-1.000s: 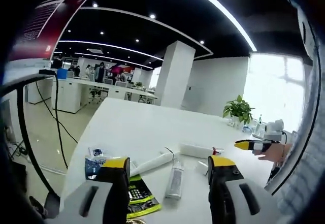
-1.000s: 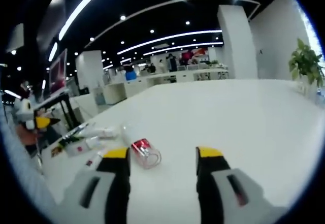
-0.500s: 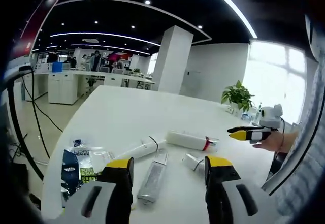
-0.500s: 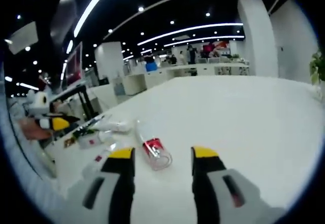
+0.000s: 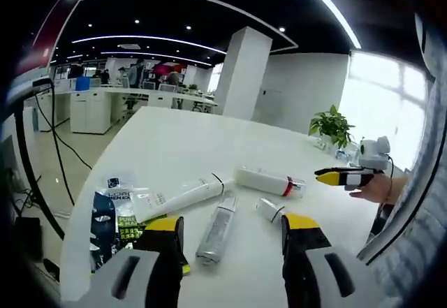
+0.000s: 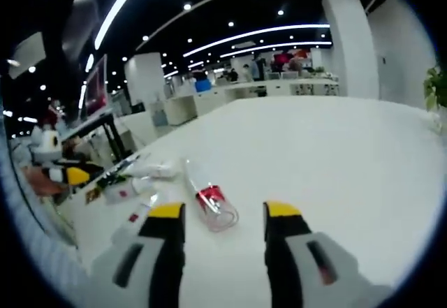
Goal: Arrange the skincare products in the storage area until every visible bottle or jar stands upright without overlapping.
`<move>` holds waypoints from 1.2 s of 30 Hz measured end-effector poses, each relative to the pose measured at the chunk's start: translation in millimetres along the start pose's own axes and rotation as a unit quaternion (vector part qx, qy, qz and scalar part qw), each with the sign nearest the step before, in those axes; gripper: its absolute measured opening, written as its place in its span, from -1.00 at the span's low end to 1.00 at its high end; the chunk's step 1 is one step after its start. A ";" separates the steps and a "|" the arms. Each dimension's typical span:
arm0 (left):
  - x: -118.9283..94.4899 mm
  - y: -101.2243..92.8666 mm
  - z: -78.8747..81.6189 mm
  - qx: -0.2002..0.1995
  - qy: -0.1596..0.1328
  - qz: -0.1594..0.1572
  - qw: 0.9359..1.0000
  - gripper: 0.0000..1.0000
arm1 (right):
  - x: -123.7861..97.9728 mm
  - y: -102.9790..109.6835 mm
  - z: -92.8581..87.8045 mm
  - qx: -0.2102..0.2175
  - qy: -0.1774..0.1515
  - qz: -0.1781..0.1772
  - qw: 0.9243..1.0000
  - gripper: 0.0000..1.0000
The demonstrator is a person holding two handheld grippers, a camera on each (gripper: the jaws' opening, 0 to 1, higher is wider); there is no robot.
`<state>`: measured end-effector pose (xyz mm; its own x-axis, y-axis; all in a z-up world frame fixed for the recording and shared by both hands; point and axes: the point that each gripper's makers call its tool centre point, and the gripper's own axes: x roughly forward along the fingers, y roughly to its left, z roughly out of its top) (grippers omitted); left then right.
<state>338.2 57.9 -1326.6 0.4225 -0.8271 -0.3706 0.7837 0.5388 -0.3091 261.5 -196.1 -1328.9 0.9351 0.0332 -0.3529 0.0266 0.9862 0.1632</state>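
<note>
Nothing on the white table [image 5: 181, 147] has shifted, only the cameras have swung a little; left gripper [image 5: 227, 225] hovers low, jaws apart and empty, over a silver tube [image 5: 216, 228] lying flat; beside it lie a long white tube [image 5: 183, 198], a white bottle [image 5: 269, 181] with a red band, a small jar [image 5: 269, 209] and sachets [image 5: 115, 214]; right gripper [image 6: 218, 211] hangs released just short of the toppled red-banded bottle [image 6: 207, 195].
</note>
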 end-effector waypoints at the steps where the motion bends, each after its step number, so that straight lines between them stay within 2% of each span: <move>1: 0.5 1.4 1.2 0.002 -0.002 0.001 1.000 0.16 | 1.9 2.2 2.4 -0.010 -0.002 0.004 1.000 -0.14; 5: -0.3 1.7 6.7 0.008 -0.003 -0.005 1.000 0.17 | 13.7 2.2 11.3 0.000 -0.006 -0.003 1.000 -0.02; 9: -6.0 7.4 10.5 0.031 -0.007 0.010 0.999 0.17 | 31.3 8.7 20.4 0.013 -0.018 0.015 1.000 0.02; 12: -14.5 17.7 5.9 0.033 -0.004 0.031 0.999 0.17 | 48.5 11.8 22.9 -0.003 -0.005 0.018 1.000 0.02; 16: -22.4 26.6 -1.9 0.023 0.001 0.045 0.999 0.17 | 63.7 15.7 29.0 -0.001 -0.011 0.018 1.000 0.04; 19: -26.5 32.1 -4.2 0.019 -0.004 0.058 0.998 0.17 | 72.2 22.0 28.4 0.003 0.001 0.026 1.000 0.05; 22: -28.3 37.0 -7.1 0.010 -0.006 0.064 0.998 0.17 | 79.5 24.8 26.1 -0.024 0.017 0.033 0.999 0.05; 26: -29.5 44.1 -6.3 0.016 -0.006 0.070 0.997 0.18 | 88.4 24.2 25.1 -0.030 0.029 0.038 0.998 0.05; 32: -25.4 50.8 -7.5 0.012 0.000 0.064 0.998 0.19 | 97.5 27.9 17.0 -0.046 0.052 0.048 0.996 0.04; 36: -20.2 52.4 -6.9 0.009 0.005 0.050 0.999 0.19 | 97.4 27.2 13.7 -0.051 0.060 0.036 0.996 0.03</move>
<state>367.6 103.9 -1341.4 0.4955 -0.7673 -0.4071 0.7454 0.6162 -0.2543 358.2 -168.3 -1346.2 0.8839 0.1174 -0.4527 -0.0802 0.9917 0.1004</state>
